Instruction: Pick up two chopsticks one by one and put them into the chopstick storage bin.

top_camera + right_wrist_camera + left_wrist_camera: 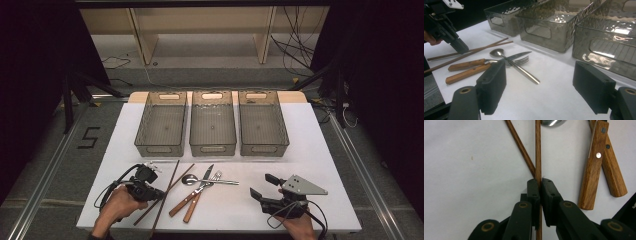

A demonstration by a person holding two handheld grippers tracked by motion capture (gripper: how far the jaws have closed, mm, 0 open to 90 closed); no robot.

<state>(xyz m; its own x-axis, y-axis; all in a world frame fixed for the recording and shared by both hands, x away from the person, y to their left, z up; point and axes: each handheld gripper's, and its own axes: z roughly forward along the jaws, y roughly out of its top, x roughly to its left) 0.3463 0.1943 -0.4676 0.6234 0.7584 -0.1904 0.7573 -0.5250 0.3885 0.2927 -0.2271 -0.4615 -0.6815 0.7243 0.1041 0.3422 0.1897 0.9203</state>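
Observation:
Two brown wooden chopsticks lie crossed on the white table. My left gripper is shut on one chopstick, its pads pinching the stick low over the table, while the second chopstick runs off at a slant. From above, the left gripper sits at the front left, by the chopsticks. My right gripper rests at the front right, open, with nothing between its wide pads. A spoon, a wooden-handled knife and a wooden-handled fork lie piled between the two grippers.
Three empty smoky clear bins stand side by side behind the cutlery: left, middle, right. The white table cover ends close to the hands at the front. Cables and a wooden frame lie beyond the table.

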